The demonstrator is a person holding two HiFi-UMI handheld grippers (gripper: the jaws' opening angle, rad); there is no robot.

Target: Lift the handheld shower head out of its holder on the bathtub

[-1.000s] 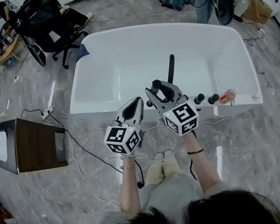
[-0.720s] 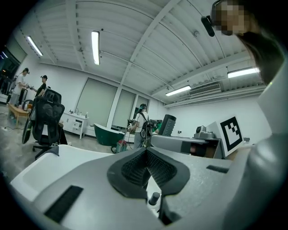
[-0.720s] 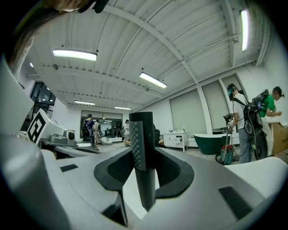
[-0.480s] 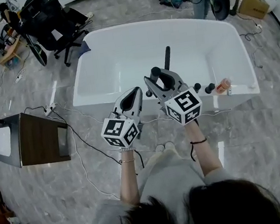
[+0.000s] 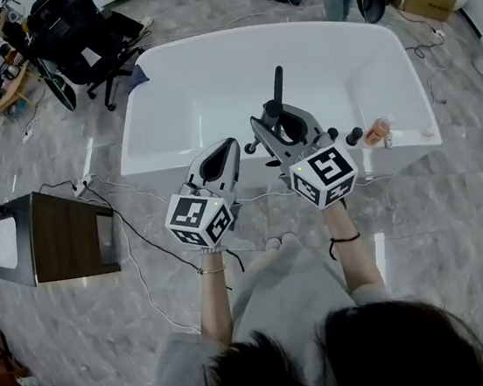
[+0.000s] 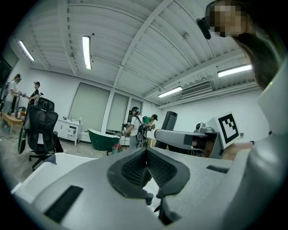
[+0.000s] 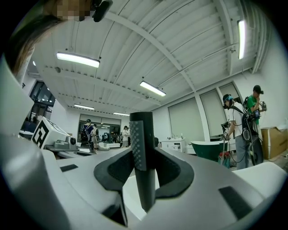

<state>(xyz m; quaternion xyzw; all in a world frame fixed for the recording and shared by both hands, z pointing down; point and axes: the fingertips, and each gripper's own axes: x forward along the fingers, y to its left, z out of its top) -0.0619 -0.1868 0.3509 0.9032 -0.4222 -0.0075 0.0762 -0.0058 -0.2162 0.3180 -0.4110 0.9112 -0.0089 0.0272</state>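
Head view, centre frame | my right gripper [image 5: 279, 128]: jaws clamped on the black shower head [image 5: 278, 84], which stands upright over the near rim of the white bathtub [image 5: 204, 44] | left gripper [image 5: 230, 146]: just left of it, jaws together, nothing between them | I see tap knobs [image 5: 354, 136] on the rim to the right.

The left gripper [image 6: 146, 157] is pointing level across the room, its jaws sitting closed together with nothing between the ribbed pads. Just to its right, the right gripper [image 6: 167, 134] is reaching in with its marker cube [image 6: 227, 128] facing the camera, and a black shower head [image 6: 170, 120] is sticking up at its far end. The white bathtub [image 6: 58, 163] is showing at lower left. Beyond it a black office chair [image 6: 41, 128] is standing, a green tub [image 6: 101, 137] is sitting by the far wall, and people [image 6: 135, 128] are standing beside it.
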